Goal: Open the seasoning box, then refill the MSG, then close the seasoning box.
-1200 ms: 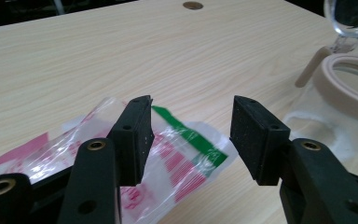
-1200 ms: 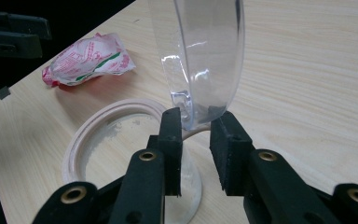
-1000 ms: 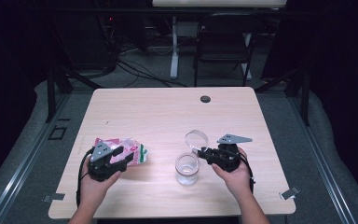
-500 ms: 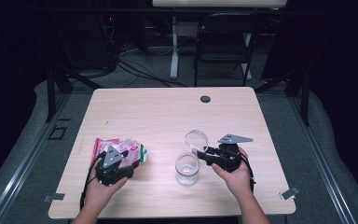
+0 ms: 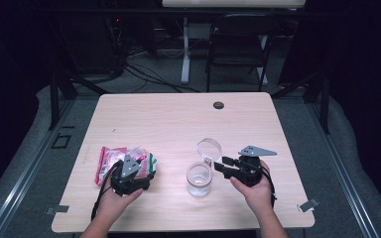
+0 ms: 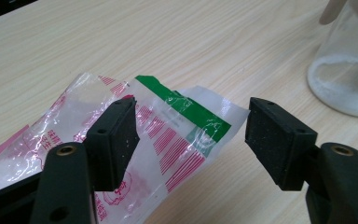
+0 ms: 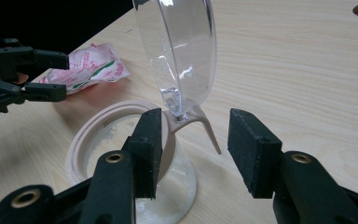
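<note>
Light wooden table (image 5: 178, 124) first: crinkly pink-and-green plastic packet (image 6: 168, 135) lies flat at 8 o'clock, left gripper (image 6: 191, 137) jaws just opening, straddling its corner w/o pinching, probably let go. Clear glass jar (image 5: 199, 179) at 6 o'clock, hinged lid (image 7: 177, 51) propped up; right gripper (image 7: 196, 144) jaws also opening, 2 pads clear of the hinge tab.

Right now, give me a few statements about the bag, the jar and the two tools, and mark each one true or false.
1. The jar has its clear hinged lid flipped open. True.
2. The plastic bag is clamped tight in the left tool. False: its jaws stand apart, having just been opening, and the bag lies loose between them on the table.
3. The right tool is open near the lid's hinge. True.
4. The jar lies on its side. False: it stands upright.
5. White powder sits in the jar's bottom. True.
</note>
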A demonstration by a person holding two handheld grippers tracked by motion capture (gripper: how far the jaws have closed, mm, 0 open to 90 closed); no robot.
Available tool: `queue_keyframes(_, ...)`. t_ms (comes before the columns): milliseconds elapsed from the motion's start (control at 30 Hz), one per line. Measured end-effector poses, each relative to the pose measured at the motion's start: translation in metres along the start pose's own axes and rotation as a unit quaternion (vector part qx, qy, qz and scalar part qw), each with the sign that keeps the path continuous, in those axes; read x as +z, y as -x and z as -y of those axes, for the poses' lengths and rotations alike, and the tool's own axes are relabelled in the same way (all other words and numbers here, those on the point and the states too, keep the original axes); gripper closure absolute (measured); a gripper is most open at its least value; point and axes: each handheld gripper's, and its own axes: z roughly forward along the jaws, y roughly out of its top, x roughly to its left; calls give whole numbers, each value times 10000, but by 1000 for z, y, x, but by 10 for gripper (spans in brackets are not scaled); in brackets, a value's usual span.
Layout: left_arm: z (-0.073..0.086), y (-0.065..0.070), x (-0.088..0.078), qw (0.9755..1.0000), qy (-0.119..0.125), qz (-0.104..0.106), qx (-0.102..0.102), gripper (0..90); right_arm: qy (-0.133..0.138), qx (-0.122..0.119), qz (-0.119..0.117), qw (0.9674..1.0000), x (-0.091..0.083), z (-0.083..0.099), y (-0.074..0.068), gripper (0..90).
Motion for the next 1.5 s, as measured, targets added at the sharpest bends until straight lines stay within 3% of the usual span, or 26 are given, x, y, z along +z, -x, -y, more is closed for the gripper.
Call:
queue_keyframes(167,0,1,7,9998,-174,40,-57,316,22,-50,79,10000,-4,1,1,540)
queue_keyframes(300,0,5,13,9995,-245,-164,92,290,20,-142,130,9998,-5,2,-2,529)
queue_keyframes(500,0,5,17,9991,-252,-332,103,284,5,-253,178,9995,-5,4,-5,526)
queue_keyframes(700,5,2,26,9962,-497,-662,266,302,-14,-311,208,9993,-6,3,-6,522)
queue_keyframes(900,7,-2,35,9938,-499,-844,524,324,-17,-347,284,9990,-8,6,-7,521)
queue_keyframes(1233,6,-8,44,9928,-549,-939,506,384,-35,-370,364,9986,-13,9,-9,522)
queue_keyframes(1500,6,-15,55,9931,-583,-969,305,429,16,-332,457,9984,-21,12,-8,522)
